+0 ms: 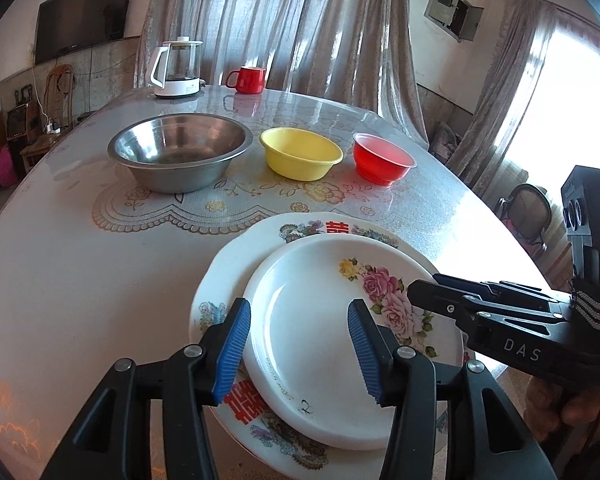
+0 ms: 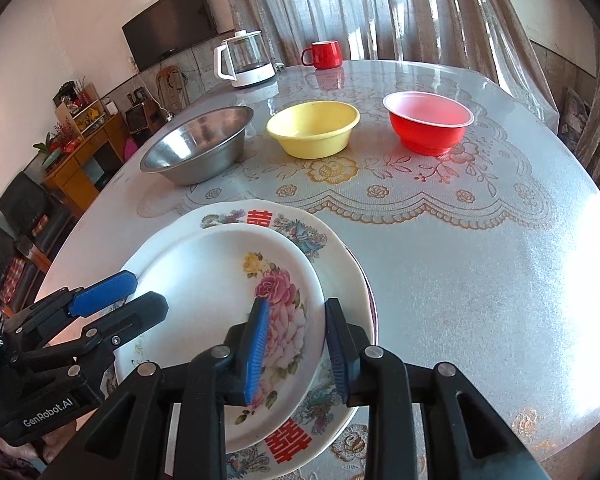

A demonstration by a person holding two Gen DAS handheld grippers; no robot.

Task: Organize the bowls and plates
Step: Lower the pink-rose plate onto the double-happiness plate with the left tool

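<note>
Both plates sit stacked at the near edge of the surface (image 2: pixel 460 264): floral plate (image 1: pixel 320 344) on top of the bigger red-character plate (image 1: pixel 228 264), shifted a bit toward your right so it's off-centre. Steel bowl (image 1: pixel 180 152), yellow bowl (image 1: pixel 300 154) & red bowl (image 1: pixel 382 158) stand in a row further back, well apart from the stack, none nested yet.

Left tongs (image 1: pixel 300 348): roughly half open, pads either side of the floral plate's near-left rim, holding nothing as far as I can tell. Right tongs (image 2: pixel 296 352): narrower gap, straddling the plate's right rim, one pad over the rose print, the other outside the rim above the big plate. Looks like no squeeze on it; exact contact I can't tell.

Judgement: plates look done, step in hand is letting go & clearing out.
- Open right tongs wider before you pull back, else the outer pad may snag the rim & drag the top plate.
- Lift both up first, then away, don't slide sideways.
- If you want it tidy, nudge the floral plate left to centre it.
- Next prob. bowls: small into big, red → yellow → steel.
</note>
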